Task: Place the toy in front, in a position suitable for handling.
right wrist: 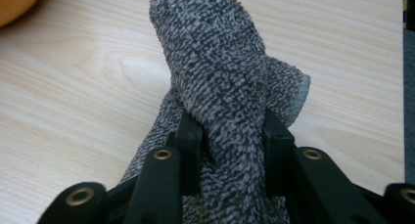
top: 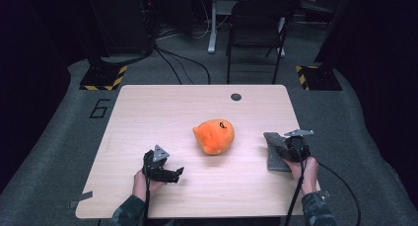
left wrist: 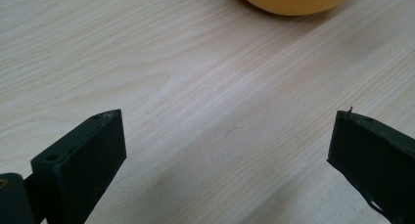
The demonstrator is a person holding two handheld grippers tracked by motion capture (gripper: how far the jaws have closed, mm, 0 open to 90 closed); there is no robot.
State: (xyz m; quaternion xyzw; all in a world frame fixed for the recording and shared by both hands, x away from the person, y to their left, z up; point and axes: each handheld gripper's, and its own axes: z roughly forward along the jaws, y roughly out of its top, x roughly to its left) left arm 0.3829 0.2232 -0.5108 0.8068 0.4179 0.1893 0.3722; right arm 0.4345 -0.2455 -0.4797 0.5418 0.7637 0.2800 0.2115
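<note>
While the grey cloth sits between the right jaws: this reads as the grasp-or-release step on the cloth, with the plush untouched
Landmark: the orange plush [top: 214, 135] lies near the middle of the table [top: 148, 102]; every place below is told from it
Grey cloth: the grey cloth [right wrist: 220, 72] lies to the right of the plush, well apart from it, near the table's right edge, with a fold humped up
Right gripper: the right gripper [right wrist: 226, 136] has its jaws narrow, one on either side of that raised fold; whether the pads press it firmly or only flank it I cannot tell for sure from this close view
Left gripper: the left gripper [top: 170, 175] rests on the table to the left of the plush and nearer the person, jaws wide with nothing between them
Next move, as I judge it: either a firm pinch and a lift of the fold, or a clean backing off
Edges: the cloth lies just beside the right edge, so a pull that way could drag it off
Open room: bare wood lies between plush and cloth, and behind the plush up to the dark round hole [top: 236, 96]
</note>
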